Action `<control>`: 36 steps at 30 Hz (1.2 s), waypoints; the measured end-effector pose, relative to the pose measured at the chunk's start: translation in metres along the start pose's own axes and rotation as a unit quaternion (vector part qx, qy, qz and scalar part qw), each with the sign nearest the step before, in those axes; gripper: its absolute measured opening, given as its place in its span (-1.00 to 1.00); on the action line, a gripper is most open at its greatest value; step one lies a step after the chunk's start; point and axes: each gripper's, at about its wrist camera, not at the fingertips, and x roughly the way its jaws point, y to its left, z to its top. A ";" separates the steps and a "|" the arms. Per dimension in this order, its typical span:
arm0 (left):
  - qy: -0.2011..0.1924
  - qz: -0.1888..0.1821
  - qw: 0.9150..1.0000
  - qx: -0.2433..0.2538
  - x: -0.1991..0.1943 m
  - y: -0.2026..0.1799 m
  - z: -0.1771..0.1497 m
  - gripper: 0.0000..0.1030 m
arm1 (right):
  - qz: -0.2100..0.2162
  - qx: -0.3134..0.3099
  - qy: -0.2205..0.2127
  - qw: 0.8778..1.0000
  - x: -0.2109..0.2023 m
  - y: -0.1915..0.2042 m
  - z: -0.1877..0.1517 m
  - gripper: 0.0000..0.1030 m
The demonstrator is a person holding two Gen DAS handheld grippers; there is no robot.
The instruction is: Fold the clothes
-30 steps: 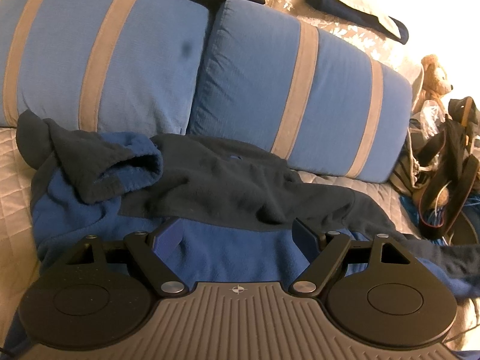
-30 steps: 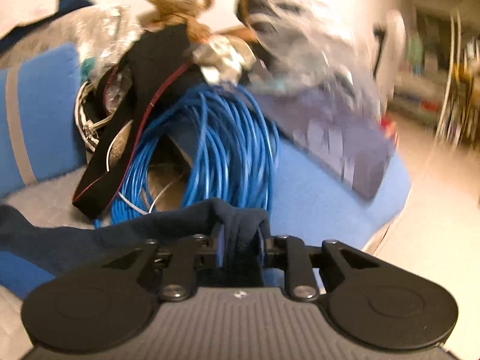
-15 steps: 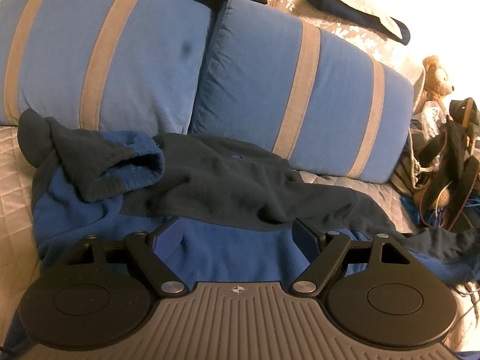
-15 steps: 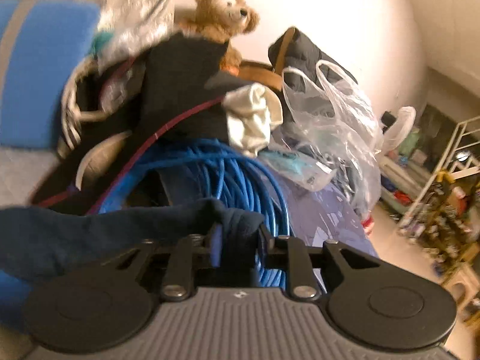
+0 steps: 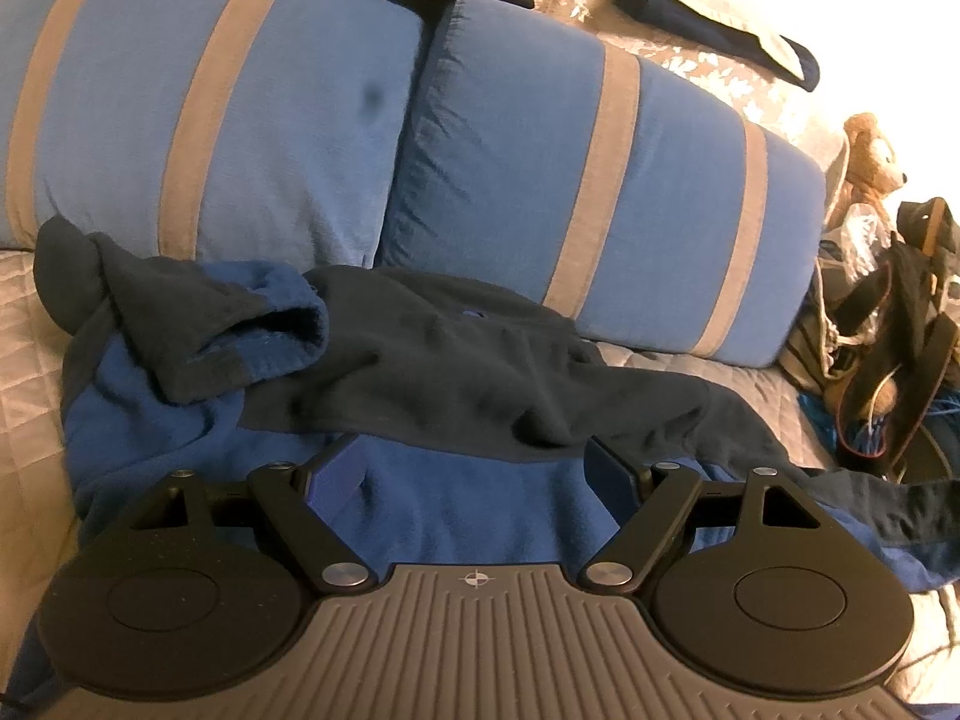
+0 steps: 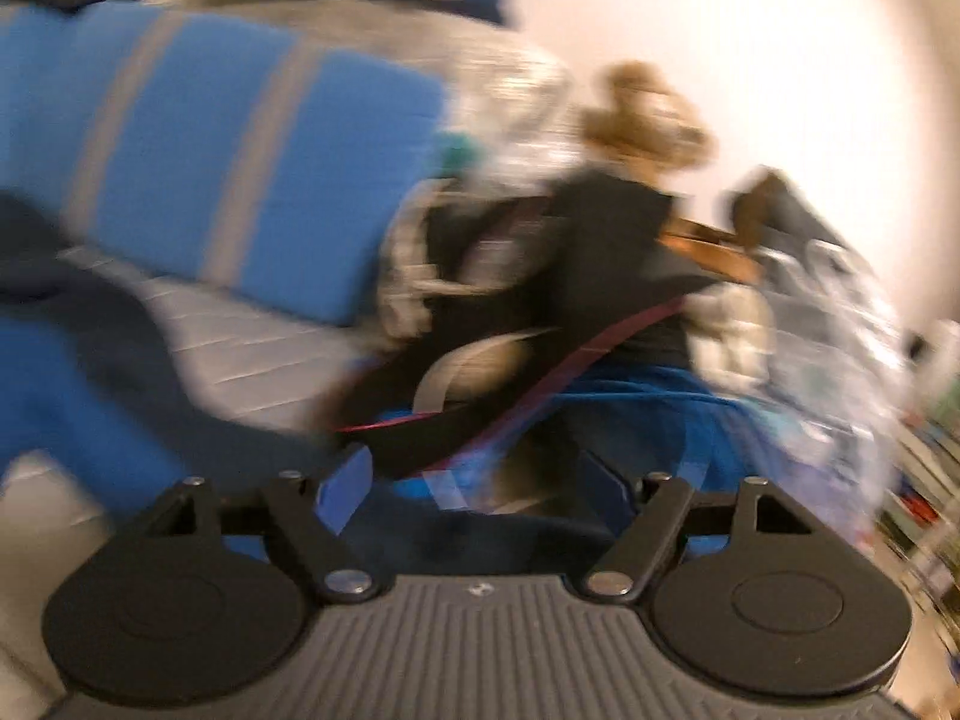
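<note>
Hand-held grippers [image 5: 474, 471] [image 6: 474, 489] agape over fleece [image 5: 456, 510]

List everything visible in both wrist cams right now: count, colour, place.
fleece top: 1, blue and navy, spread rumpled on the quilt under the left gripper
cushions: 2, blue with grey stripes, upright behind the top
quilt: 1, pale grey, covering the seat
dark garments: at least 2, navy or black, draped above the cushions
teddy bear: 1, tan, far right
black strap: 1, black with red edge, in the right-hand clutter
cable coil: 1, blue, under the strap
left gripper: 1, black, open over the top
right gripper: 1, black, open; view blurred
</note>
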 end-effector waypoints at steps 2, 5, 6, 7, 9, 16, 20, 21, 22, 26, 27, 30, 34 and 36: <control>0.000 0.000 1.000 -0.001 0.000 0.000 0.000 0.56 | 0.043 -0.031 -0.003 0.999 0.000 0.024 -0.001 0.54; 0.001 0.001 1.000 0.001 0.000 0.000 0.000 0.56 | 0.090 -0.087 -0.008 0.992 -0.002 0.065 -0.006 0.42; 0.002 0.001 1.000 0.002 0.001 0.000 0.000 0.56 | 0.106 -0.106 -0.010 0.989 -0.002 0.078 -0.008 0.37; 0.002 0.001 1.000 0.003 0.001 0.000 0.000 0.56 | 0.123 -0.121 -0.011 0.985 -0.003 0.090 -0.009 0.29; 0.003 0.000 1.000 0.003 0.001 0.000 0.000 0.56 | 0.155 -0.143 -0.013 0.977 -0.003 0.110 -0.012 0.20; 0.005 0.002 1.000 0.003 0.002 0.001 0.000 0.56 | 0.214 -0.198 -0.011 0.956 0.018 0.165 -0.009 0.01; 0.007 0.003 1.000 0.001 0.003 0.001 0.000 0.56 | 0.223 -0.214 0.003 0.951 0.038 0.184 -0.003 0.01; 0.007 0.003 1.000 0.001 0.003 0.001 0.001 0.56 | 0.224 -0.216 0.005 0.950 0.042 0.187 -0.001 0.00; 0.007 0.003 1.000 0.001 0.003 0.001 0.001 0.56 | 0.225 -0.216 0.005 0.950 0.046 0.188 0.000 0.00; 0.007 0.002 1.000 0.001 0.004 0.001 0.001 0.56 | 0.232 -0.202 0.020 0.951 0.058 0.189 0.007 -0.01; 0.007 0.002 1.000 0.000 0.004 0.001 0.001 0.56 | 0.235 -0.199 0.026 0.951 0.061 0.189 0.009 -0.15; 0.007 0.003 1.000 0.000 0.004 0.001 0.001 0.56 | 0.237 -0.193 0.040 0.951 0.064 0.192 0.011 -0.84; 0.008 0.003 1.000 -0.002 0.005 0.001 0.001 0.56 | 0.238 -0.187 0.041 0.952 0.052 0.196 0.012 -0.85; 0.009 0.003 1.000 -0.001 0.005 0.001 0.002 0.56 | 0.246 -0.175 0.042 0.953 0.046 0.196 0.014 -0.85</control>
